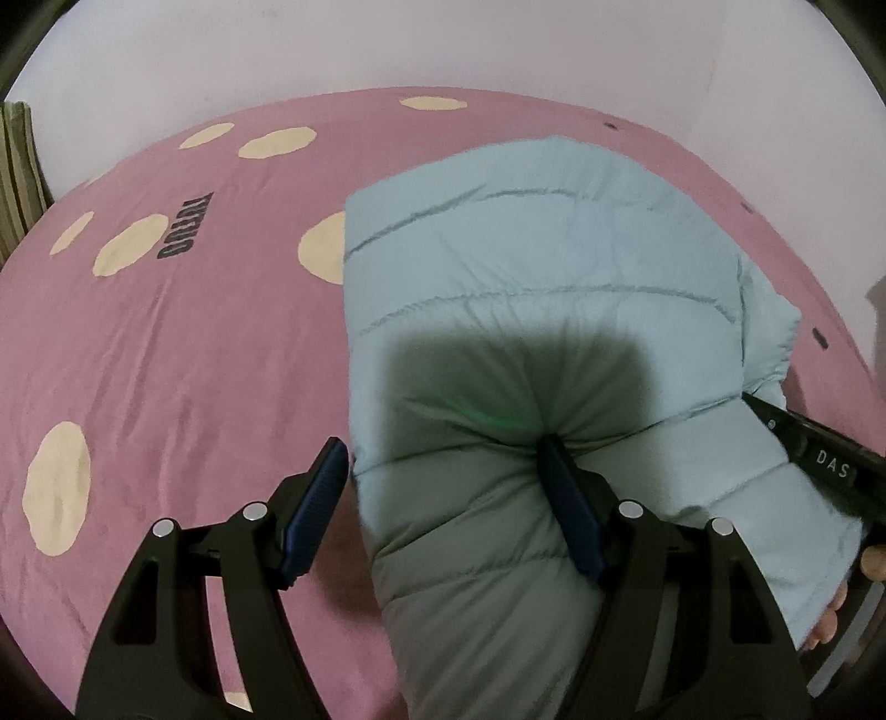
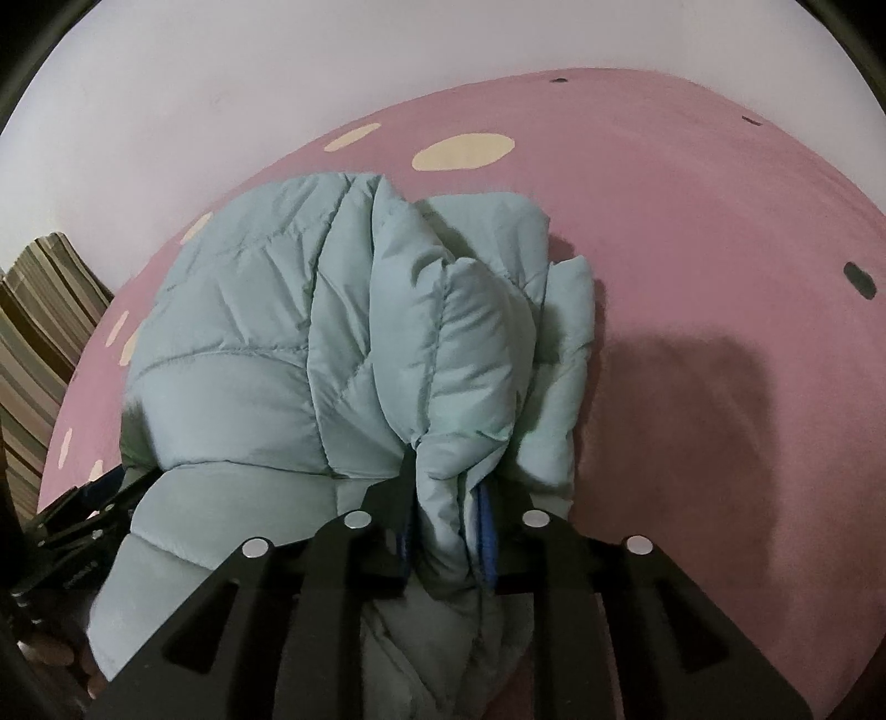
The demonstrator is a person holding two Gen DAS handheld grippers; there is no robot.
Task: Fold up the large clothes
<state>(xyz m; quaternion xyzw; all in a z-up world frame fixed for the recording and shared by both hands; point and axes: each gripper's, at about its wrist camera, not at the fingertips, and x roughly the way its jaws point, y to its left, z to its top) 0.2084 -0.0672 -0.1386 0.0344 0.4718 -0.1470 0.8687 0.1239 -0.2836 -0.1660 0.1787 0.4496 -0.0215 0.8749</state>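
Observation:
A light blue puffer jacket (image 1: 526,266) lies folded on the pink bed. My left gripper (image 1: 443,443) is open wide over the jacket's near left edge. Its right finger (image 1: 565,498) presses a dent into the padding, and its left finger (image 1: 315,498) hangs over bare sheet. In the right wrist view the jacket (image 2: 249,343) is bunched, and my right gripper (image 2: 448,476) is shut on a gathered fold of it, creases converging at the fingertips. The right gripper's black body (image 1: 819,465) shows at the jacket's right edge. The left gripper (image 2: 83,515) sits low at the left.
The pink bedsheet (image 1: 183,360) has cream dots and dark lettering and runs back to a pale wall (image 1: 443,44). A striped cushion (image 2: 39,332) stands at the bed's left end. A person's fingers (image 1: 830,615) show under the jacket's near right corner.

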